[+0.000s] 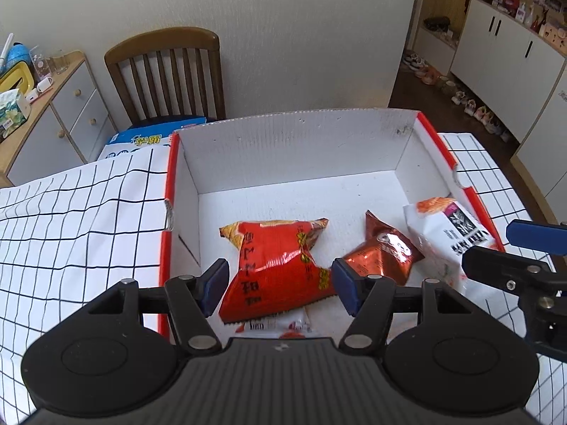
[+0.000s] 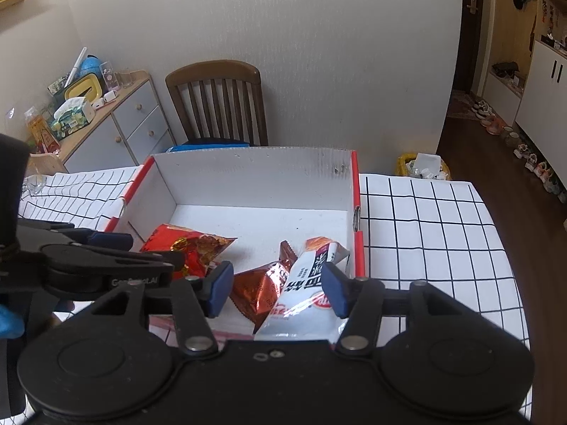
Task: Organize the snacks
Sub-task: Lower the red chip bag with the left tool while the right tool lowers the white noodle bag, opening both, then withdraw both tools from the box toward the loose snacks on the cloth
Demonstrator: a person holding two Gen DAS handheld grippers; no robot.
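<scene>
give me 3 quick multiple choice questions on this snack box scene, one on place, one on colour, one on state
1. Where does the red snack bag lie?
A. inside the box
B. on the chair
C. on the checked cloth

2. What colour is the bag nearest the box's right wall?
A. green
B. white
C. black

3. How is the left tool?
A. open
B. shut on a bag
C. out of view

Answers: 1 A, it rests on the box floor. 2 B, the white bag leans at that wall. 3 A, its pads stand apart on either side of the red bag.

You have a white box (image 1: 283,148) with red edges, open on top. Inside lie a red bag (image 1: 276,269), a crinkled copper bag (image 1: 382,251) beside it, and a white bag (image 1: 446,233) leaning at the right wall.
</scene>
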